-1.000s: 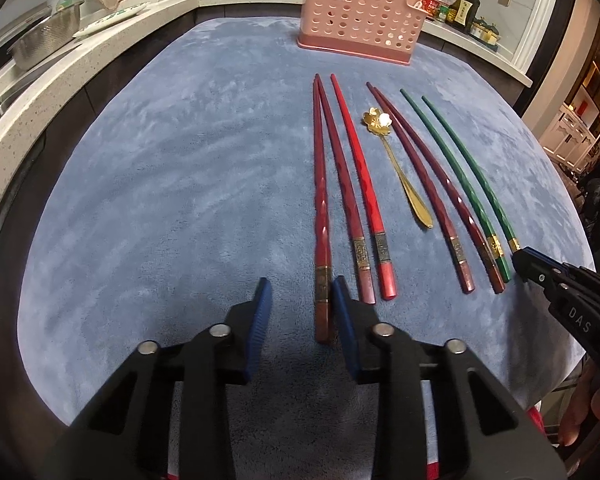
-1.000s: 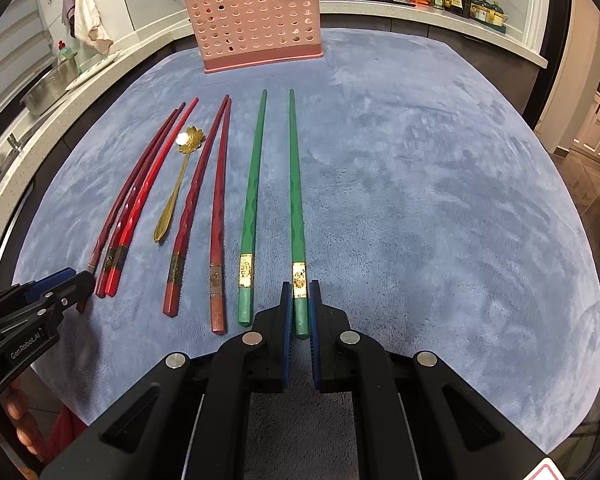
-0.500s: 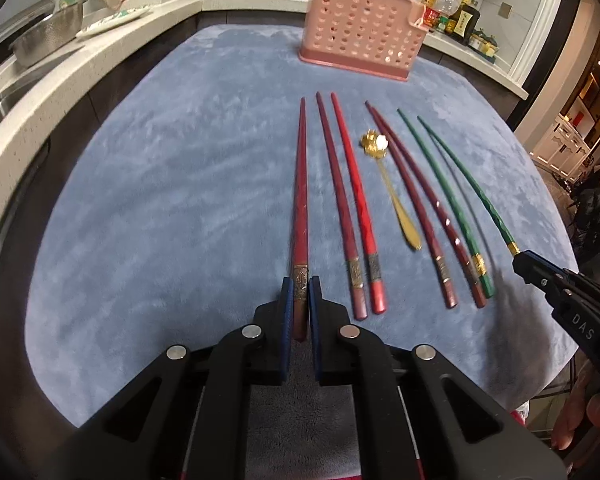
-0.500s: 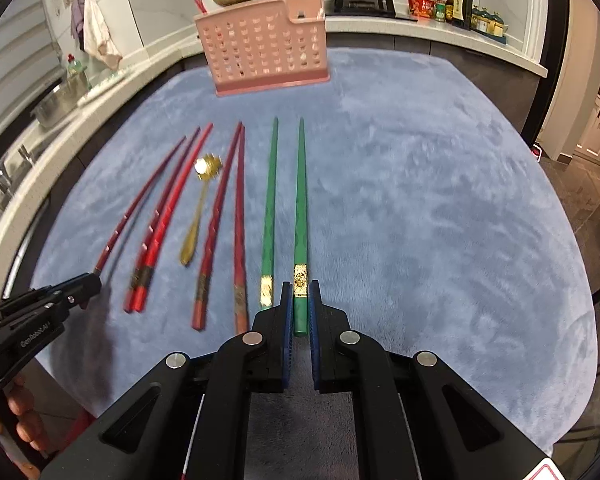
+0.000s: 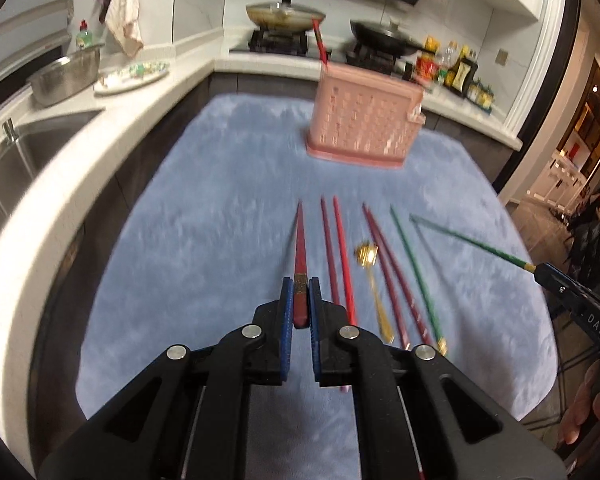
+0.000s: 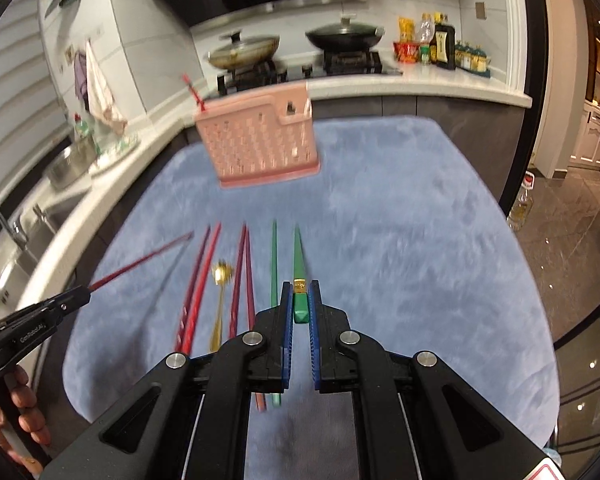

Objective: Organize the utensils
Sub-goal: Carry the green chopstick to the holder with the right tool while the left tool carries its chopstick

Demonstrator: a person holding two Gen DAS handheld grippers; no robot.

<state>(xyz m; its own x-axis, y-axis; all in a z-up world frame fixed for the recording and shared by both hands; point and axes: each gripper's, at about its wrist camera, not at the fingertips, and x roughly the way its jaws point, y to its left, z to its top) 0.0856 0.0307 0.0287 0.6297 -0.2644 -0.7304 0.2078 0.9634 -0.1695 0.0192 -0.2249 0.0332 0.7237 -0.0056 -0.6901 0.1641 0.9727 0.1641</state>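
Red chopstick (image 5: 300,264) clamped in left jaws, green chopstick (image 6: 299,268) in right, both gripped at butt ends, tips aimed toward pink basket (image 6: 260,148).

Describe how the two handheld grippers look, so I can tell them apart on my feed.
Both are matte black, with blue pads on the fingers and silver pivot bolts. The left gripper bears white "GenRoboAI" lettering; the right gripper shows "DAS". No cables or sleeves are visible.

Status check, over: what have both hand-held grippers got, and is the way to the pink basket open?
Left hand-held gripper shut on red chopstick. Right hand-held gripper shut on green chopstick. Pink basket ahead, nothing between.
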